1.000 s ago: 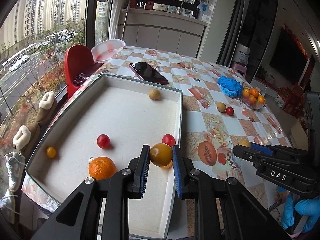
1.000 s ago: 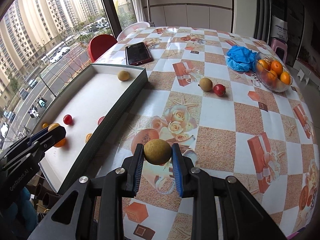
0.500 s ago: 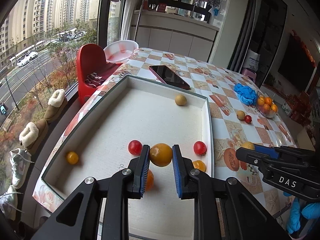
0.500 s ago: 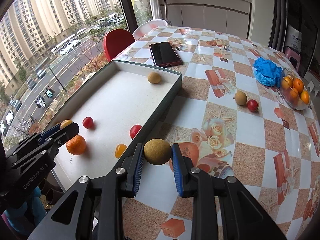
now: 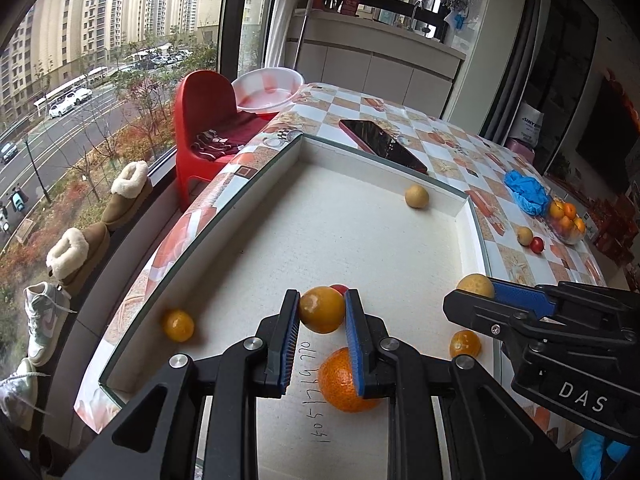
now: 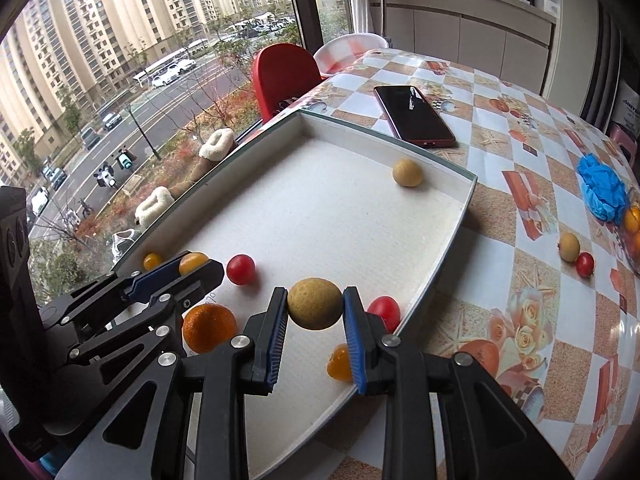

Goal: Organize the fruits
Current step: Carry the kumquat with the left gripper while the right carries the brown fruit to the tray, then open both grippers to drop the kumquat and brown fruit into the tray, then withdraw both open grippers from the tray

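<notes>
My left gripper [image 5: 322,310] is shut on a yellow-orange fruit [image 5: 322,309] and holds it above the near end of the white tray [image 5: 224,216]. My right gripper [image 6: 315,309] is shut on a tan round fruit [image 6: 315,308] above the tray's near right part [image 6: 460,216]. In the tray lie a large orange [image 5: 345,380] [image 6: 209,327], a small yellow fruit [image 5: 178,325], another small orange fruit [image 5: 465,343], red fruits [image 6: 241,269] [image 6: 385,309] and a tan fruit [image 5: 417,196] at the far end.
A phone [image 5: 382,145] lies beyond the tray. On the checkered table to the right are a tan fruit [image 6: 569,246], a red fruit [image 6: 585,264], a blue cloth [image 6: 602,192] and a glass bowl of oranges [image 5: 566,220]. A red chair [image 5: 204,120] stands at the window.
Both grippers have moved left, farther over the tray, each still holding its fruit. The right gripper went from above the table edge to above the tray.
</notes>
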### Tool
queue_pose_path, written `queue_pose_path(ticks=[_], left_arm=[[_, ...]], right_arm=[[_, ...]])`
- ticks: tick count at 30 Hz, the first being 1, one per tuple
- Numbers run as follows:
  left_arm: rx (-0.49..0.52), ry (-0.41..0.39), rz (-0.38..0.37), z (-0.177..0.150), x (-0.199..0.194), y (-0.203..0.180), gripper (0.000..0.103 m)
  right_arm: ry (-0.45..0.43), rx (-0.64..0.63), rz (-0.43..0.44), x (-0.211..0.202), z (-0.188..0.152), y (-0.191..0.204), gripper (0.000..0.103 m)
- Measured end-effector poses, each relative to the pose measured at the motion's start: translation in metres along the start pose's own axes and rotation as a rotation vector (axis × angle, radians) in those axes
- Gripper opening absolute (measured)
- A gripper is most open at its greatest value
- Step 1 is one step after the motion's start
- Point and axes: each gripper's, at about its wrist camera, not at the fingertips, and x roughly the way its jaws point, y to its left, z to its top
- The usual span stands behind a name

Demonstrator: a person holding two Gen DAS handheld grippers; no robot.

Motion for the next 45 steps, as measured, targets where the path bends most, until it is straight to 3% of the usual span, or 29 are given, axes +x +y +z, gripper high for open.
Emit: queue_pose_path(ticks=[5,8,10,12,13,14,15,23,33,39,42,45], left_arm=[[-0.004,0.014,0.01,-0.003,0.008,0.004,0.024],[0.0,0.021,0.02,-0.004,0.01,0.004,0.024],[0.002,0.018,0.027,-0.004,0.01,0.005,0.025],[-0.004,0.019,0.048,-0.003,0.01,0.007,0.047],[-0.022,0.012,0.076,-0.002,0.01,0.01,0.074],[-0.044,-0.007,0.089,-0.002,0.008,0.014,0.09],[-0.061,-0.031,0.073,-0.001,0.004,0.017,0.091],[0.008,-0.03,0.053,0.001,-0.005,-0.017,0.091],[0.186,-0.022,-0.041,-0.004,-0.021,-0.106,0.091],[0.287,0.04,-0.08,-0.02,-0.009,-0.162,0.091],[0.311,0.073,-0.08,-0.031,0.004,-0.183,0.091],[0.327,0.082,-0.054,-0.038,0.019,-0.197,0.091]], right_arm=[[0.045,-0.039,0.015,0.018,0.002,0.007,0.032],[0.041,-0.05,-0.019,0.019,0.003,0.006,0.049],[0.017,-0.034,-0.033,0.014,0.004,0.0,0.066],[-0.016,-0.009,-0.059,0.004,0.006,-0.01,0.075],[-0.031,0.009,-0.066,-0.001,0.006,-0.016,0.088],[-0.048,0.028,-0.07,-0.007,0.006,-0.022,0.091],[-0.063,0.046,-0.076,-0.012,0.005,-0.029,0.093],[-0.059,0.243,-0.15,-0.034,-0.02,-0.101,0.093],[0.02,0.478,-0.301,-0.054,-0.083,-0.203,0.094],[0.022,0.488,-0.449,-0.069,-0.113,-0.237,0.094],[0.004,0.498,-0.475,-0.074,-0.123,-0.247,0.103],[-0.036,0.499,-0.497,-0.077,-0.128,-0.255,0.103]])
